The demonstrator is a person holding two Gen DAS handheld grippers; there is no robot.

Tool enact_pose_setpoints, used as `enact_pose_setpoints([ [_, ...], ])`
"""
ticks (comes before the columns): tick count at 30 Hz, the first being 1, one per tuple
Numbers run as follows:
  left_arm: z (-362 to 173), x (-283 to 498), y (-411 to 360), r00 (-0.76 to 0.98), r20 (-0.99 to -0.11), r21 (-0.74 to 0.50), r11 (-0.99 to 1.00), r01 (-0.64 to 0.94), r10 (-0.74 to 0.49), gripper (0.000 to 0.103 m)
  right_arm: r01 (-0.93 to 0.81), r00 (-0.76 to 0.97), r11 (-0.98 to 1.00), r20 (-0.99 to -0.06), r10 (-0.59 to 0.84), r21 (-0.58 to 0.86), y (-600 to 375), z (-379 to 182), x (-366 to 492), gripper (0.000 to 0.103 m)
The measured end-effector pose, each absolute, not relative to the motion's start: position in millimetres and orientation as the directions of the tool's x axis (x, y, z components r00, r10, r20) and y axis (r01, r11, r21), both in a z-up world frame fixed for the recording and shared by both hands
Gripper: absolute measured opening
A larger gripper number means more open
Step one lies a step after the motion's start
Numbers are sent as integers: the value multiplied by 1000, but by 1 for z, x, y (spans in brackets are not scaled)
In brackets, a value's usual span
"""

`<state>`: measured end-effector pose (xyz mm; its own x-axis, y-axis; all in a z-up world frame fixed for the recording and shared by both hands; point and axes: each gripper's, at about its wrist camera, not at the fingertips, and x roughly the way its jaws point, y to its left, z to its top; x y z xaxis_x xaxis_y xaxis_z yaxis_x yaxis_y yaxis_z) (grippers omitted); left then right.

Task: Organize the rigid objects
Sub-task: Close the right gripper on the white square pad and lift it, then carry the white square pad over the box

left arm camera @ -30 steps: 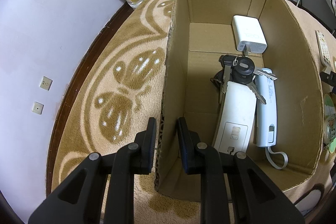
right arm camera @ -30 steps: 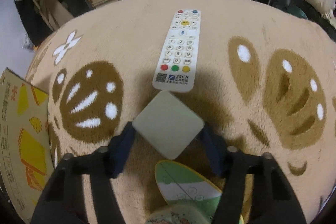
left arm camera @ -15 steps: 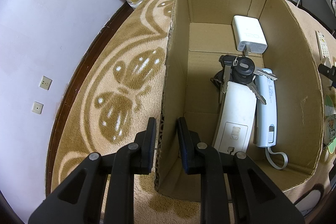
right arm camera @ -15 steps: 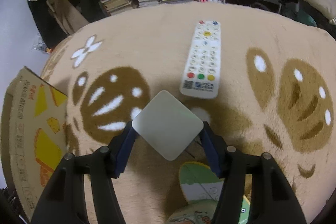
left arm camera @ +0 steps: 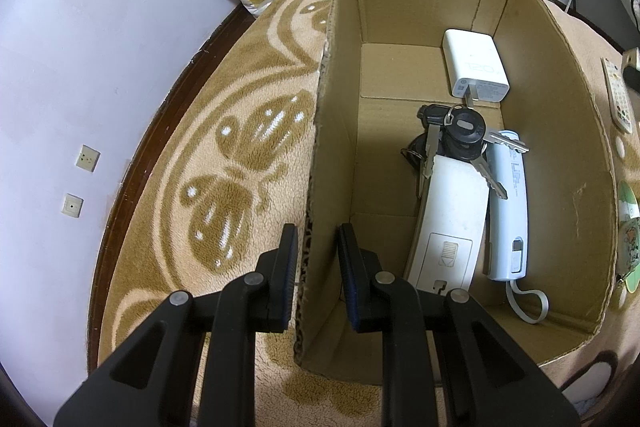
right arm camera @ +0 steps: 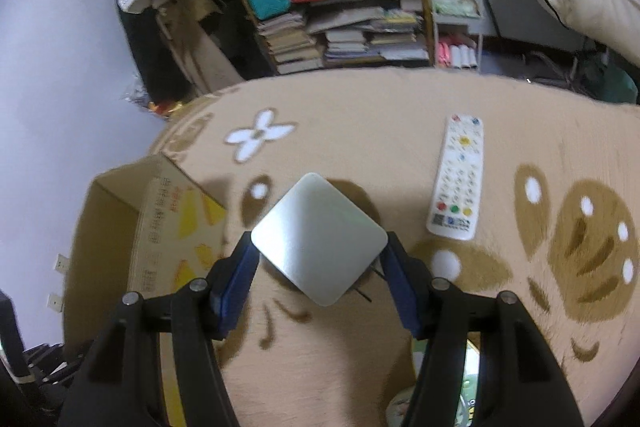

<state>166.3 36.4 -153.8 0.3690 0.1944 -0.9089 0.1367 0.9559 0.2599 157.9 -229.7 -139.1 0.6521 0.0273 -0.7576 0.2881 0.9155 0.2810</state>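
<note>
My left gripper (left arm camera: 316, 247) is shut on the left wall of the open cardboard box (left arm camera: 324, 131), one finger outside and one inside. On the box floor lie a white charger (left arm camera: 474, 69), a bunch of keys (left arm camera: 460, 135), a white remote (left arm camera: 448, 223) face down and a pale blue handset (left arm camera: 510, 211). In the right wrist view my right gripper (right arm camera: 320, 251) is shut on a flat silver-grey square box (right arm camera: 318, 237), held by two opposite corners well above the carpet. The cardboard box (right arm camera: 120, 227) shows at lower left. A white remote (right arm camera: 458, 179) with coloured buttons lies on the carpet to the right.
A tan carpet (right arm camera: 400, 107) with brown patterns covers the floor. Cluttered shelves of books (right arm camera: 344, 31) and a white rack (right arm camera: 456, 7) stand beyond it. A green round item (right arm camera: 440, 395) lies beneath the right gripper. A lilac wall (left arm camera: 80, 27) with sockets runs along the left.
The right gripper has risen off the carpet with the square box and swung left, bringing the cardboard box into view. The left gripper has stayed clamped on the box wall.
</note>
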Motion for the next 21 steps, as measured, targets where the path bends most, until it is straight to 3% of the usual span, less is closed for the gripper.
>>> enact_pose_setpoints([
  [10, -155, 166, 34, 371, -907, 268, 953, 139, 200, 20, 158, 714, 947, -694, 87, 281, -188, -104, 150, 66],
  [21, -154, 166, 34, 370, -908, 265, 954, 138, 199, 20, -26, 732, 985, -667, 134, 170, -127, -93, 146, 66],
])
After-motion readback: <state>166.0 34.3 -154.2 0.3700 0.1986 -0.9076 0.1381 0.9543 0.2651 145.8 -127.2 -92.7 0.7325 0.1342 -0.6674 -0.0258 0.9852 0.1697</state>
